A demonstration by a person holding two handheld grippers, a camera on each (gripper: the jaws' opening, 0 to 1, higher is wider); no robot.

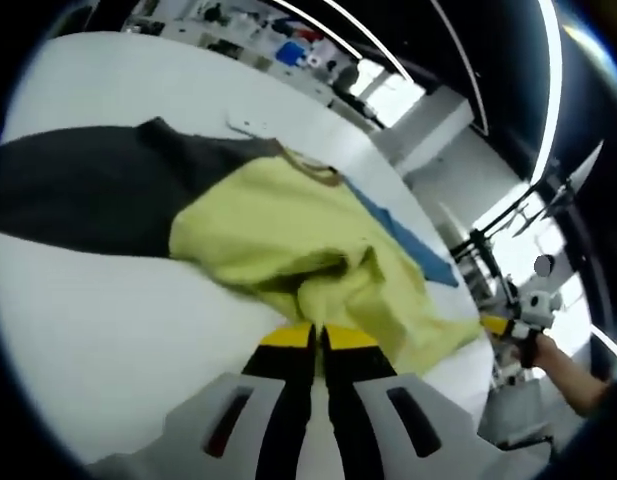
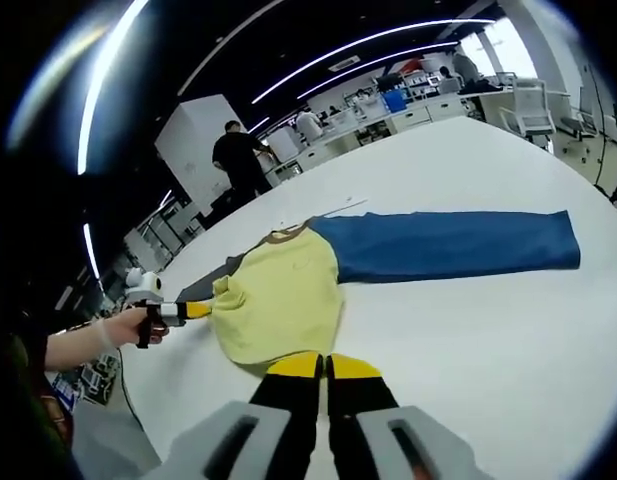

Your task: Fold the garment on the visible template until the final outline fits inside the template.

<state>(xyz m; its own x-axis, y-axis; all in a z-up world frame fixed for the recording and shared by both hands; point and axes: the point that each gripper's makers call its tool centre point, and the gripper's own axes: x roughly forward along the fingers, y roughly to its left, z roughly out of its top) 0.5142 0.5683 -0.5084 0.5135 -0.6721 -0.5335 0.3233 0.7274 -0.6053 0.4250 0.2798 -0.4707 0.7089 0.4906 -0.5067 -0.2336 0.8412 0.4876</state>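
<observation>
Both grippers have the yellow garment (image 2: 280,298) by its edges on the white table (image 2: 468,340). Your left gripper (image 1: 316,338) has its yellow-tipped jaws pressed together on a bunched fold of the cloth just ahead of them; your right gripper (image 2: 323,365) likewise has its jaws closed, pinching the yellow hem at their tips. The garment lies spread just beyond both sets of jaws, its brown collar (image 1: 313,168) at the far side from the left jaws.

To do this fold well, lift both held edges together and carry them evenly across the body (one hand leading would likely skew the crease), then lay them down flat before you let go.

A long blue cloth (image 2: 453,243) stretches off to the right beyond the right jaws, touching the yellow body, and a dark grey cloth (image 1: 83,195) runs left beyond the left jaws. I cannot tell which marks the template. In the right gripper view, a person (image 2: 238,158) stands well behind the table among benches.
</observation>
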